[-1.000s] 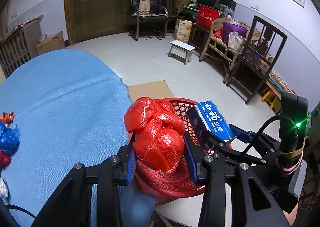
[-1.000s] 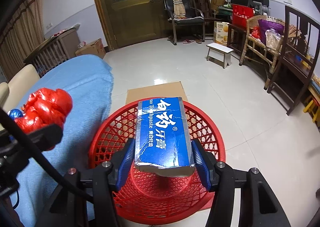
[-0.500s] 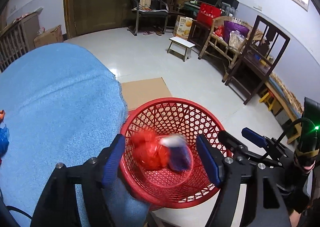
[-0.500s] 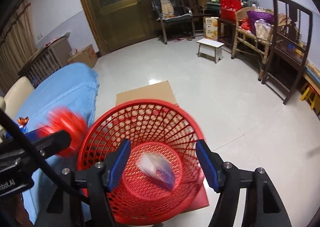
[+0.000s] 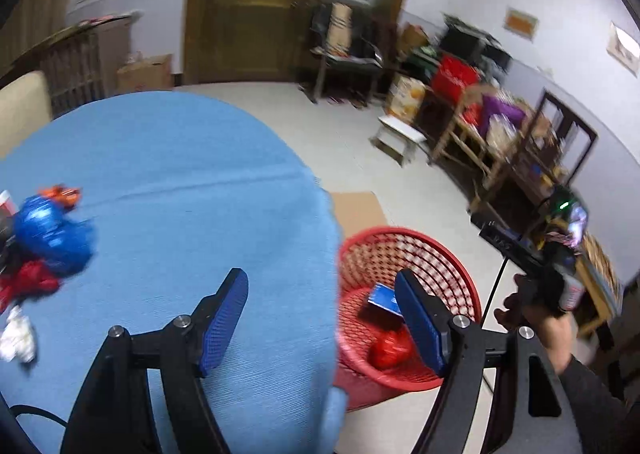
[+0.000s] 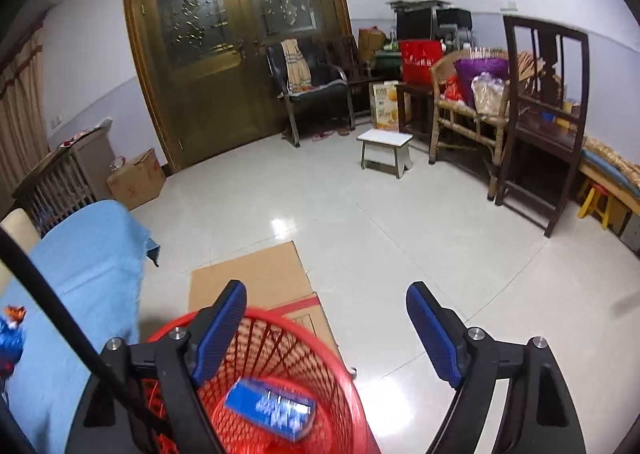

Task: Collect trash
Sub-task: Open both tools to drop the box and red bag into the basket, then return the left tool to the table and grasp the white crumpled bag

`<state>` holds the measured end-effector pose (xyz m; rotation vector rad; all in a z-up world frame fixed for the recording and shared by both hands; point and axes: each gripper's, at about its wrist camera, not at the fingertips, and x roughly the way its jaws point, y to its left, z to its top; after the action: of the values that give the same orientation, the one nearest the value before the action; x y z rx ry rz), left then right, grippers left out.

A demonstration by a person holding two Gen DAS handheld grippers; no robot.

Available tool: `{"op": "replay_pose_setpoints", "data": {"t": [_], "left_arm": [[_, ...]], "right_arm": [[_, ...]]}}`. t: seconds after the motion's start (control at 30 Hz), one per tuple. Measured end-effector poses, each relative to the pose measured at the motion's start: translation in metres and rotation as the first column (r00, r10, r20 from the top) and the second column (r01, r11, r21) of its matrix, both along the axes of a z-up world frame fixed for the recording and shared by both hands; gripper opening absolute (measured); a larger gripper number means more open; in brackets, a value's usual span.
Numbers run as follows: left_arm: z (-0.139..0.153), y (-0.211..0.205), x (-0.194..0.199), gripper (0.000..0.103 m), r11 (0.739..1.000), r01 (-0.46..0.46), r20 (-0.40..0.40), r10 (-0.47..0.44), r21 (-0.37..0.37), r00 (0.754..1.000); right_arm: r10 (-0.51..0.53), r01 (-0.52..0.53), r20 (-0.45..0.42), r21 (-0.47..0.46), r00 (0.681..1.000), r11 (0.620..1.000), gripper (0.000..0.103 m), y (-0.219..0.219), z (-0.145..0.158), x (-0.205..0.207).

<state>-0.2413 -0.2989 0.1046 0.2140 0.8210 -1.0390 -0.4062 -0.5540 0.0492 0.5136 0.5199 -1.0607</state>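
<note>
We see the left gripper (image 5: 320, 318) with jaws spread and empty, having just been opening, over the blue cloth's (image 5: 180, 193) right edge. The right gripper (image 6: 326, 328) has also just been opening, its jaws wide with nothing between them. Below, the red basket (image 5: 448, 254) holds the blue box (image 6: 270, 410) and red bag (image 5: 390, 348). More trash (image 5: 44, 242) lies at the cloth's left.

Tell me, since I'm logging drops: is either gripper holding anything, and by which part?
Nothing is held. Left gripper and right gripper are open and empty; box and red bag lie in the basket.
</note>
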Motion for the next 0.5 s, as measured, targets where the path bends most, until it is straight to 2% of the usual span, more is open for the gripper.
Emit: {"op": "replay_pose_setpoints", "data": {"t": [0.2,0.5], "left_arm": [[0.011,0.07,0.033,0.078,0.987,-0.153,0.008,0.154,-0.054,0.988],[0.006,0.149,0.071,0.078,0.934,-0.345,-0.021,0.344,-0.089,0.939]], "right_arm": [[0.016,-0.011,-0.081,0.058,0.997,0.998,0.085,-0.035,-0.034,0.031],[0.025,-0.017,-0.127,0.064,0.992,0.998,0.085,-0.035,-0.045,0.042]]}}
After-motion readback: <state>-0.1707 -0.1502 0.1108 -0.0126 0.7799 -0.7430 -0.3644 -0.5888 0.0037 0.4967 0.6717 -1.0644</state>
